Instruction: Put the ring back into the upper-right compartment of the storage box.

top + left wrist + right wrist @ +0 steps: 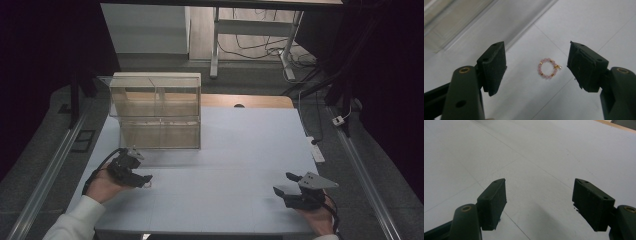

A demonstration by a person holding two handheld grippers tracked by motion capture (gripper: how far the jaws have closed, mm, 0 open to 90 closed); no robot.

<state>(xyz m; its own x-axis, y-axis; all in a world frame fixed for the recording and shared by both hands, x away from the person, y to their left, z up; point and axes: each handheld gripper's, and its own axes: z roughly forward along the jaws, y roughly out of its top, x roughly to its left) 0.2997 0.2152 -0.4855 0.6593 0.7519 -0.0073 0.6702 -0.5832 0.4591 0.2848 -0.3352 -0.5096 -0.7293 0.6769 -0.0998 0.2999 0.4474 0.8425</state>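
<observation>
The left gripper (143, 178) hangs low over the tabletop (235, 150) near its left edge, jaws spread wide and holding nothing. Between them in the left gripper view, flat on the white surface, lies a bracelet (548, 68) of pink beads with a few gold ones (a small charm hangs at one side), clear of both pads. From above it is a faint ring (146, 184) just under the jaw tips. Behind that gripper, toward the far left corner, stands a clear case (157, 110) of two tiers, each split in two.

The right gripper (285, 183) sits near the front right corner, jaws likewise wide apart and empty, over bare tabletop in its own view.
</observation>
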